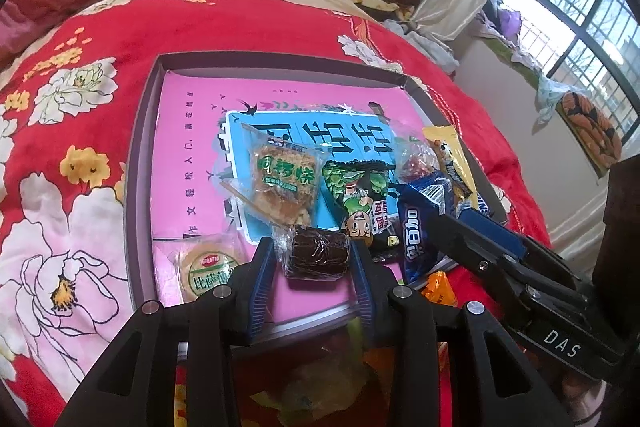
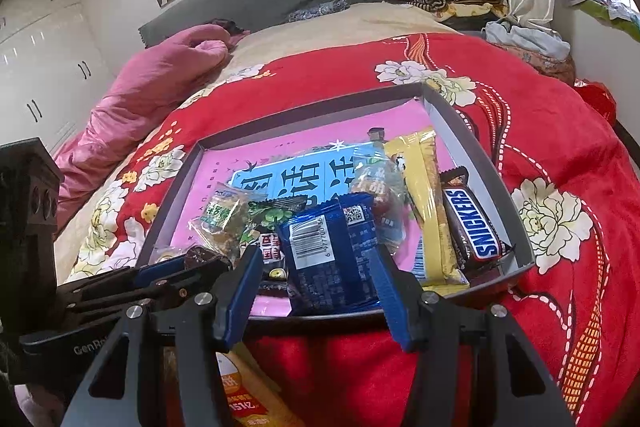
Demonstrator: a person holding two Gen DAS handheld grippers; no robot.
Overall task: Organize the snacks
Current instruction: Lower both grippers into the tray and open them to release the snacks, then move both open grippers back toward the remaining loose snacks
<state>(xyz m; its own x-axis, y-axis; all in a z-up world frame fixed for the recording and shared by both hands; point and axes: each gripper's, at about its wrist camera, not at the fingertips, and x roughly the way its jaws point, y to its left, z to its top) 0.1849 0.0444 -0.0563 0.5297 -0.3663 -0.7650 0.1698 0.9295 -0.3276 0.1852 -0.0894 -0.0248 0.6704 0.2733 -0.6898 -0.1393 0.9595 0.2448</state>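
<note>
A dark brown wrapped roll is sitting clenched between the left gripper's blue pads, low over the shallow box's pink floor. Beside it, the right gripper is grasping a blue snack packet (barcode facing up), both grippers tilting downward over the red floral blanket.

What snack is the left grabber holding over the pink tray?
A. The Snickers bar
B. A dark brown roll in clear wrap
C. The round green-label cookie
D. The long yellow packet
B: the left gripper has its blue fingers on both sides of the dark brown roll, just above the tray.
</note>
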